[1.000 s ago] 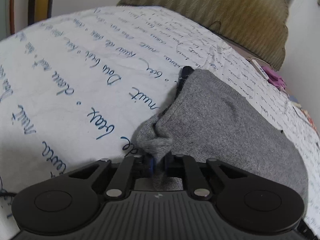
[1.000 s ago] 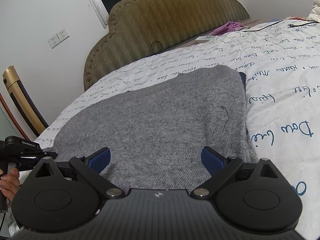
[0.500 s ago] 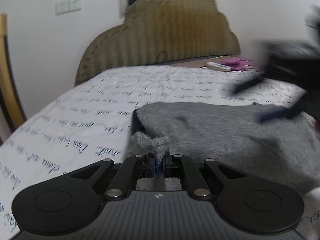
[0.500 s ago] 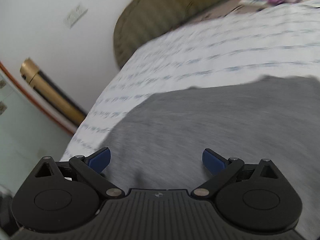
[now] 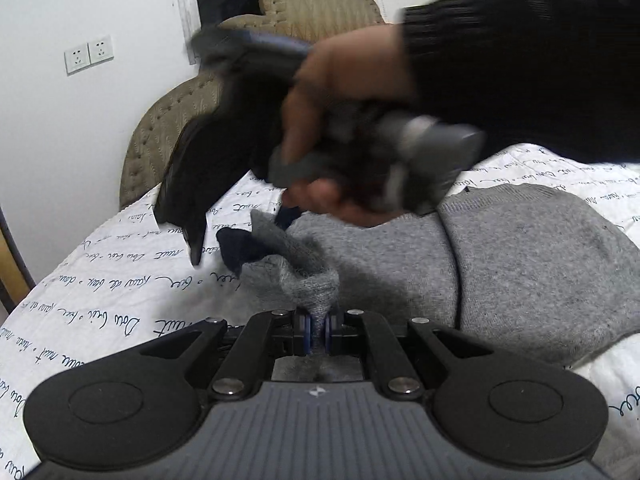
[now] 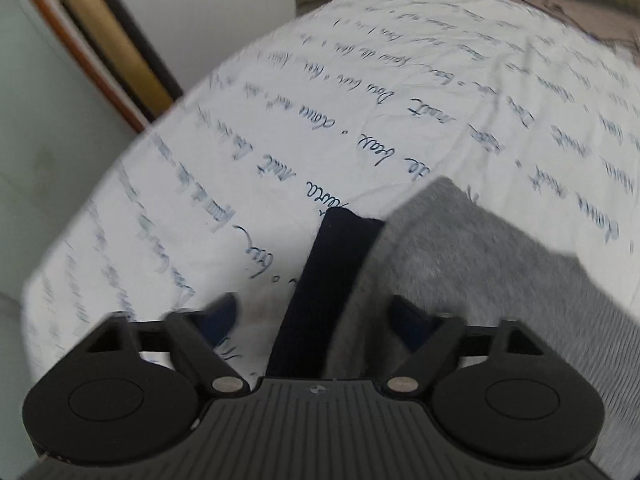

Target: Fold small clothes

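Observation:
A grey knit garment (image 5: pixel 520 264) with a dark navy band (image 6: pixel 320 276) lies on the bed. My left gripper (image 5: pixel 316 330) is shut on a bunched corner of the grey garment and holds it slightly raised. My right gripper (image 6: pixel 316 316) is open, its blue pads either side of the navy band and the grey edge, close above them. In the left wrist view the right gripper (image 5: pixel 200 216), held by a hand in a black sleeve, hangs blurred over the garment's far corner.
The bed has a white quilt with blue script (image 5: pixel 120 292) and a tan tufted headboard (image 5: pixel 176 120). A gold and black post (image 6: pixel 108 44) stands by the bed's edge. Wall sockets (image 5: pixel 88 54) are at the left.
My right gripper has swung left across the garment to its navy-banded corner, and its jaws have narrowed. My left gripper still holds the bunched corner and has turned toward the headboard.

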Tool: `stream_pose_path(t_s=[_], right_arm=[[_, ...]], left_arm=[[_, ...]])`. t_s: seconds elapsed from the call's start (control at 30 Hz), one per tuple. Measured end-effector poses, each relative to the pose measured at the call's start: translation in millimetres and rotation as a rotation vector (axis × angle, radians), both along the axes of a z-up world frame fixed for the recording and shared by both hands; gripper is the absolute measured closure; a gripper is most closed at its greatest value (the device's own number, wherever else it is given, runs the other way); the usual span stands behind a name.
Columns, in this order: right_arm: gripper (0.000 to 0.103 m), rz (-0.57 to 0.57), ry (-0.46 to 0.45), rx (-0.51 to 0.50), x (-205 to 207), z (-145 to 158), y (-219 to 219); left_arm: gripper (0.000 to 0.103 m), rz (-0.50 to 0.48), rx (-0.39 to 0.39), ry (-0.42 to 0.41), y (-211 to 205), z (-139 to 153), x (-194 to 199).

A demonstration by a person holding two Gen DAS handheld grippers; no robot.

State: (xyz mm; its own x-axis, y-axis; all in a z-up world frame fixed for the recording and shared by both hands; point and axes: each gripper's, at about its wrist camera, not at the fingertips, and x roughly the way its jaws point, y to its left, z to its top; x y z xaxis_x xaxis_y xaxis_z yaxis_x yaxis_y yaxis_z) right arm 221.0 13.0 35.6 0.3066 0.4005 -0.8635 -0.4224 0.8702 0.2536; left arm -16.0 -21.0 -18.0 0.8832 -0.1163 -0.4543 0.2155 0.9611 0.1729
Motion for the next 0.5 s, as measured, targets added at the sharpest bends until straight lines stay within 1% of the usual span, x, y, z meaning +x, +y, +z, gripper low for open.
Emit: stream_pose_path(t_s=[0.07,0.1,0.13,0.17,0.2,0.23,0.33,0.4,0.5], right_arm=[[0.033,0.025,0.002,-0.078,6.1,-10.0,9.7],[0.039,0.025,0.007,-0.097,7.7,-13.8,11.2],[0.049,0.028,0.007,-0.099,9.2,-16.0,9.4],[0.055,0.030,0.000,-0.097,9.4,-17.1,7.2],[0.070,0.030,-0.011,-0.091,8.9,-16.3,2.7],[0.079,0.027,-0.016,-0.072,8.8,-14.2,-4.7],[0.085,-0.013,-0.013,0.044,7.5,-2.8,-37.9],[0.086,-0.058,-0.030,0.126,0.8,7.5,-67.5],[0.086,-0.127,-0.067,0.238,-17.4,26.2,-122.3]], left_arm=[[0.098,-0.001,0.005,0.000,-0.5,-0.7,1.1],[0.098,0.000,0.007,0.001,-0.5,-1.0,1.9],[0.098,0.001,0.008,0.003,-0.5,-1.0,2.5],[0.098,0.002,0.009,0.003,0.0,-0.3,3.3],[0.098,0.001,0.011,0.001,-1.0,0.1,2.6],[0.098,-0.003,0.014,-0.002,-0.3,0.4,2.5],[0.097,-0.023,0.021,-0.018,-5.3,3.7,-1.6],[0.097,-0.048,0.020,-0.037,-10.2,8.6,-8.3],[0.097,-0.119,0.023,-0.082,-27.1,20.2,-18.8]])
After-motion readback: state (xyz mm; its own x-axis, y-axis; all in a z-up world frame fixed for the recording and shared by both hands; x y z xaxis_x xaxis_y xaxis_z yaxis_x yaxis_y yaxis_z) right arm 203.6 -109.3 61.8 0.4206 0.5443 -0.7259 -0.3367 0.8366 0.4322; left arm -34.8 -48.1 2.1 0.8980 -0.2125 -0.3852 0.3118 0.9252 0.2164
